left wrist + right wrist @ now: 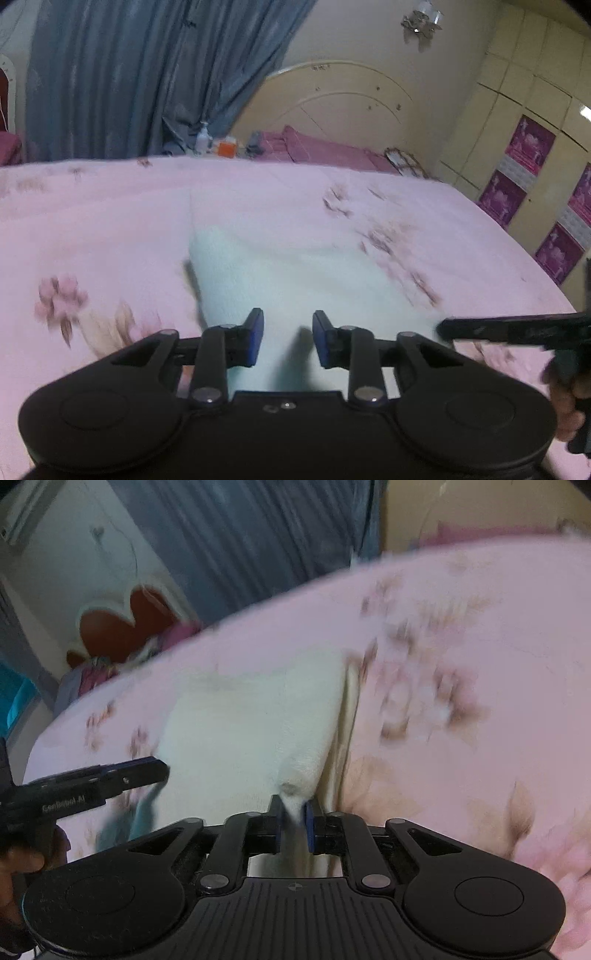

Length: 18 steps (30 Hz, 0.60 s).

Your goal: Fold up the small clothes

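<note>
A small pale cloth [295, 273] lies on the pink floral bedspread [110, 221]. My left gripper [288, 339] is open just above the cloth's near edge, nothing between its blue pads. In the right wrist view the same cloth [251, 716] looks cream-white, and my right gripper [294, 825] is shut on its near right corner, which is pinched and lifted into a fold. The right gripper's fingers [509, 328] reach in from the right in the left wrist view. The left gripper [147, 771] shows at the cloth's left edge in the right wrist view.
The bed has a cream headboard [343, 99] with pink pillows [317, 147] at its far end. Bottles and an orange box [226, 147] stand beside a blue curtain [129, 74]. A wardrobe with purple posters [528, 147] is on the right. A red heart-shaped chair back [125, 624] is beyond the bed.
</note>
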Each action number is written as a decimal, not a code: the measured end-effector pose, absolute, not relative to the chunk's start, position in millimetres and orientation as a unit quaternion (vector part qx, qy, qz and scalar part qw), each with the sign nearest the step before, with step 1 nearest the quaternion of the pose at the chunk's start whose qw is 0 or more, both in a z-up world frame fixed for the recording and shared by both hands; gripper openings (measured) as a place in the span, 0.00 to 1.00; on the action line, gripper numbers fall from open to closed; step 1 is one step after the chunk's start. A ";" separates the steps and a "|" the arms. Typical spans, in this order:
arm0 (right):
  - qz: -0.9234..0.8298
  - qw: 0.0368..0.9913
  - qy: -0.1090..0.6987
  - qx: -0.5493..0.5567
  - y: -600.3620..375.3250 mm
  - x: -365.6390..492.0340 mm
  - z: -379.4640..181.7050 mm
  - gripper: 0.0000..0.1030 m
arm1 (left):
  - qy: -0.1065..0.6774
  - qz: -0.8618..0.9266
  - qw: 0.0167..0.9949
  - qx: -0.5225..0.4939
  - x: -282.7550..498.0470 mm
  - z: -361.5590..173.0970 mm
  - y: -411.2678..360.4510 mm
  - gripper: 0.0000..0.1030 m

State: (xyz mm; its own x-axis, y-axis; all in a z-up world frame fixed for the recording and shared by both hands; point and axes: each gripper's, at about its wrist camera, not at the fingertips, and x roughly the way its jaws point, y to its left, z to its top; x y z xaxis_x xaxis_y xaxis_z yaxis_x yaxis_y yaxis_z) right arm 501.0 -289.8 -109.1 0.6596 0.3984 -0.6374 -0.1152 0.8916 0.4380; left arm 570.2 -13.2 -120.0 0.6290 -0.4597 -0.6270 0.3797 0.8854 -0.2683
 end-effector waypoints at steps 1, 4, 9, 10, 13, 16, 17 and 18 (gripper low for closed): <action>0.133 0.900 0.375 0.177 -289.6 505.0 -103.0 0.24 | 0.364 -0.228 0.902 -0.052 579.1 -121.4 -13.6 0.28; 0.141 0.904 0.371 0.160 -277.2 537.0 -94.6 0.30 | 0.369 -0.225 0.900 -0.053 606.7 -129.7 -16.2 0.28; 0.154 0.887 0.427 0.085 -242.5 589.4 -124.7 0.29 | 0.375 -0.246 0.893 -0.026 629.8 -147.4 -31.4 0.32; 0.136 0.886 0.436 0.078 -245.7 592.0 -135.0 0.29 | 0.377 -0.250 0.892 -0.022 631.8 -151.4 -33.4 0.33; 0.124 0.885 0.435 0.111 -260.4 590.5 -136.2 0.29 | 0.352 -0.257 0.900 -0.028 629.5 -146.6 -29.6 0.30; 0.128 0.894 0.419 0.092 -254.7 585.5 -128.3 0.29 | 0.366 -0.241 0.899 -0.006 634.2 -150.8 -33.0 0.35; 0.122 0.894 0.421 0.088 -252.9 588.1 -130.7 0.29 | 0.371 -0.239 0.898 -0.007 635.8 -154.3 -33.5 0.36; 0.111 0.892 0.430 0.081 -252.3 591.9 -136.3 0.29 | 0.374 -0.236 0.897 -0.010 636.9 -155.1 -33.1 0.36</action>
